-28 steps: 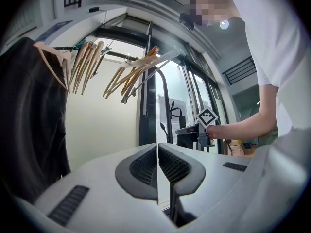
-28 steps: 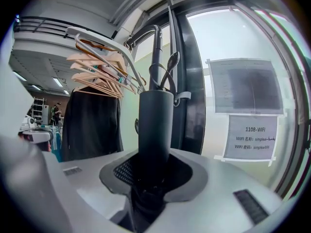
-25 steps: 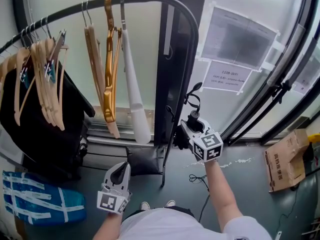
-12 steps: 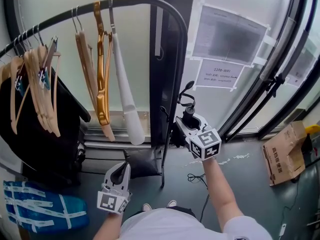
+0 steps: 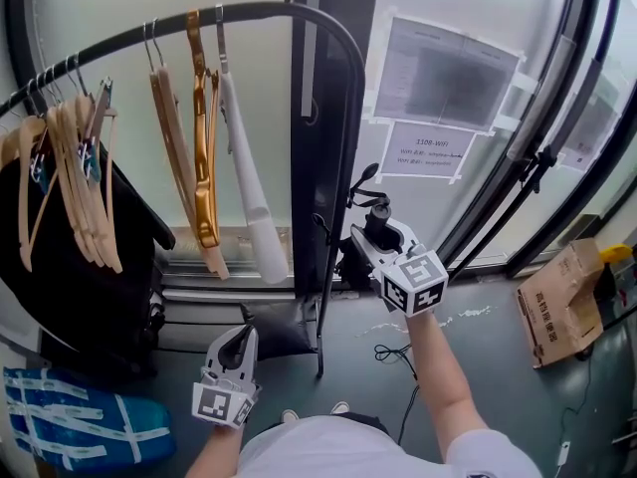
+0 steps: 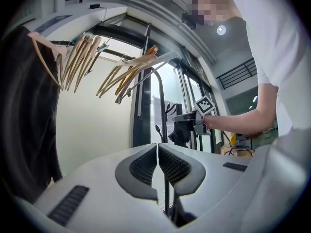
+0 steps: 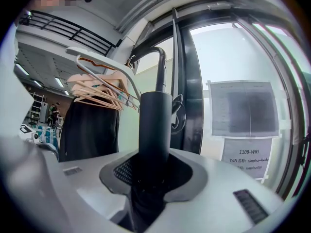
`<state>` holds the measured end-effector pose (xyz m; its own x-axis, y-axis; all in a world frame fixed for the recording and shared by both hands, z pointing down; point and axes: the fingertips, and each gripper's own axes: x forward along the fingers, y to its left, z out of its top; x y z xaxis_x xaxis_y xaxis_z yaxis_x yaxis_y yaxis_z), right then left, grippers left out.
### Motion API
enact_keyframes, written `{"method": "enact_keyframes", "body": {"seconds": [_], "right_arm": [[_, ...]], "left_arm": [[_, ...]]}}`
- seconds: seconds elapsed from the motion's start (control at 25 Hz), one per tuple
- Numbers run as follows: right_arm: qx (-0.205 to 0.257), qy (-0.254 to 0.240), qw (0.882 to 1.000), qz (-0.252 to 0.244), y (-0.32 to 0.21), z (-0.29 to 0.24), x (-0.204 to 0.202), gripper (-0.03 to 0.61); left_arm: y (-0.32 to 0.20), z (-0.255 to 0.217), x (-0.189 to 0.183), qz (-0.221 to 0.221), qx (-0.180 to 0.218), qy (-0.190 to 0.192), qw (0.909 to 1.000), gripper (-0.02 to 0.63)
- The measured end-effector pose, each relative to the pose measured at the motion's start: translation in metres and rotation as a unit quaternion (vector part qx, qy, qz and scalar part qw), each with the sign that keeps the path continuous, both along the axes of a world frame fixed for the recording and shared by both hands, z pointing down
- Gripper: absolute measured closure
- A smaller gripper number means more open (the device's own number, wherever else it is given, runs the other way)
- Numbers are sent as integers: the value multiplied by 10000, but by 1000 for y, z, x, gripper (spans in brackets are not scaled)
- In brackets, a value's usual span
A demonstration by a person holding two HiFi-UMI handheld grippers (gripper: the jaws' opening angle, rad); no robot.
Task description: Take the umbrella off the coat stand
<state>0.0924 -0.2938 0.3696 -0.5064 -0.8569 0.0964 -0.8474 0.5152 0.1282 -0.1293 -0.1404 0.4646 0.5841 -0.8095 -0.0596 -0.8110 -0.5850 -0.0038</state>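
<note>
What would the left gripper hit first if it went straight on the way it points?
Probably the coat stand's black upright, just right of where the shut left gripper aims; depth is unclear.

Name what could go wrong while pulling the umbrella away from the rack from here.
1. The right gripper is clamped only on the smooth round handle of the umbrella; the folded canopy hanging below could make it slip or twist.
2. Its wrist strap loops close to the rack post and might snag.
3. A snag could jolt the rack and set the hangers swinging.
</note>
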Motion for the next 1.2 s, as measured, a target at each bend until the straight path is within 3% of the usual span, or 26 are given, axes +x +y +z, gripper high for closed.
{"method": "enact_keyframes", "body": {"seconds": [1.2], "right_arm": [[387,180,9990,-114,8,-59,7,434]], "left_arm": [[20,8,4,-2,-132,66,9999,584]]}}
